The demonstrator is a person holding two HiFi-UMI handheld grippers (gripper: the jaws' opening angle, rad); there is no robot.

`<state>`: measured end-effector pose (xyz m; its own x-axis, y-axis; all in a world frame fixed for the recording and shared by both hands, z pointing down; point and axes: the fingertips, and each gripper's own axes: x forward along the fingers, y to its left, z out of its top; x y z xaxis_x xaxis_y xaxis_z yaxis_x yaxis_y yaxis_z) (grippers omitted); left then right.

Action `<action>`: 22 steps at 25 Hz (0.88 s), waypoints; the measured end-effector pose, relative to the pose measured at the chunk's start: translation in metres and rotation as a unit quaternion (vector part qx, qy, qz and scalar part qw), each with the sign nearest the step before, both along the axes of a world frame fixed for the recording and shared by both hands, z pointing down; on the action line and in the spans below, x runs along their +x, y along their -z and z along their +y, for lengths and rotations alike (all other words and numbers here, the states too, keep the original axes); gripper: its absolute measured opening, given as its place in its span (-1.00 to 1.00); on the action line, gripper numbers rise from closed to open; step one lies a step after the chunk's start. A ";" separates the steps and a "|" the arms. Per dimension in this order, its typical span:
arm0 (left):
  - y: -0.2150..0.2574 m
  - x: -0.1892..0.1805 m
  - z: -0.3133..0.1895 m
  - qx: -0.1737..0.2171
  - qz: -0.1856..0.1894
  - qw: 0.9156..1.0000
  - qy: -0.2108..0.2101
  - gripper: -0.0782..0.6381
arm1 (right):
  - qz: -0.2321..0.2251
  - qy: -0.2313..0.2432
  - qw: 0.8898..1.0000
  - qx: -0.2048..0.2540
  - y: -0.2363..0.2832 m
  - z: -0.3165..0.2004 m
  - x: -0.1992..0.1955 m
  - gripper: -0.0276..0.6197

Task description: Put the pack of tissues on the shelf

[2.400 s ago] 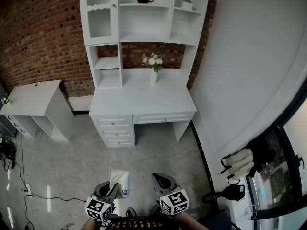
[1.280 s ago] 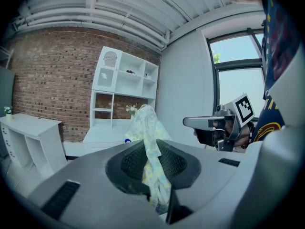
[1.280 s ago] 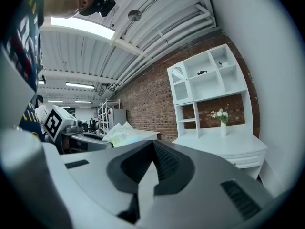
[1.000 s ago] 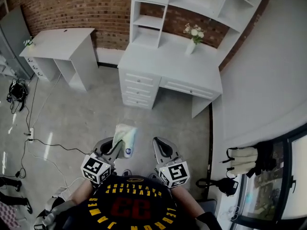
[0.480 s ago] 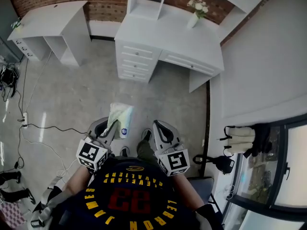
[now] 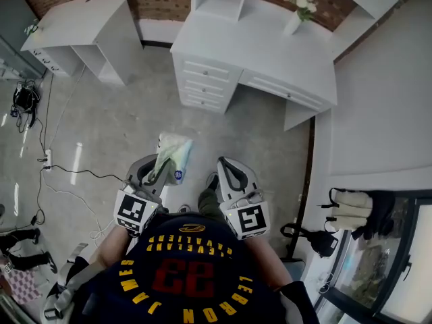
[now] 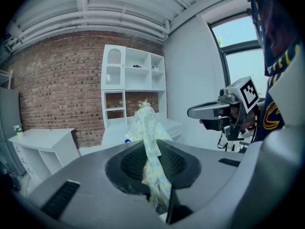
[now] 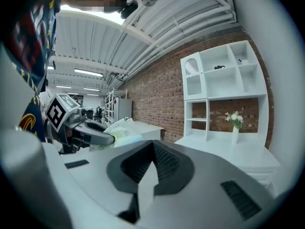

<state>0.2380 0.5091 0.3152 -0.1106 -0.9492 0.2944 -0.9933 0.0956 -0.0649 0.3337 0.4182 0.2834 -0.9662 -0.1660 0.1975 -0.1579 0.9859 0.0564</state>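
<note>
Gripping unit: left gripper (image 6: 160,162), held low just ahead of the person's torso (image 6: 189,275). It points toward the far side and tilts only slightly downward.
- Jaws: clamped on the pack of tissues (image 6: 174,155).
- Pack: pale and patterned. It is pinched edge-on between the pads and sticks out beyond the fingertips, off the floor (image 6: 115,133). The left gripper view shows it standing upright in the grip (image 7: 148,137).

Idle unit: right gripper (image 6: 226,166), just right of the left one, parallel to it and on the same heading.
- Jaws: together, with nothing between them (image 8: 145,178).

Each marker cube sits at the near end, close against the body.

Surroundings:
- White desk (image 6: 270,63) with drawers, on the far side, well apart from both grippers.
- Vase of flowers (image 6: 297,15) at the desk's far right.
- Shelf unit (image 7: 134,82) standing on the desk against the brick wall (image 7: 57,94).
- Small white table (image 6: 74,19) at far left.
</note>
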 end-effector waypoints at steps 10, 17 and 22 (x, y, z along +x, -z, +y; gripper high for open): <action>0.014 -0.020 -0.115 -0.019 -0.016 0.999 0.028 -0.61 | -0.003 0.039 0.999 -0.013 -0.004 -0.122 -0.035 -0.94; 0.015 -0.033 -0.160 -0.026 -0.021 0.999 0.036 -0.61 | 0.001 0.060 0.998 -0.003 -0.002 -0.167 -0.058 -0.94; 0.016 -0.045 -0.191 -0.029 -0.021 0.999 0.022 -0.61 | -0.020 0.055 0.998 0.004 -0.001 -0.194 -0.074 -0.94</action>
<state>0.1929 0.3179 0.2989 -0.1661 -0.9243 0.3436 -0.9843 0.1345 -0.1141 0.2596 0.2245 0.2848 -0.9858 -0.0607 0.1566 -0.0517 0.9968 0.0610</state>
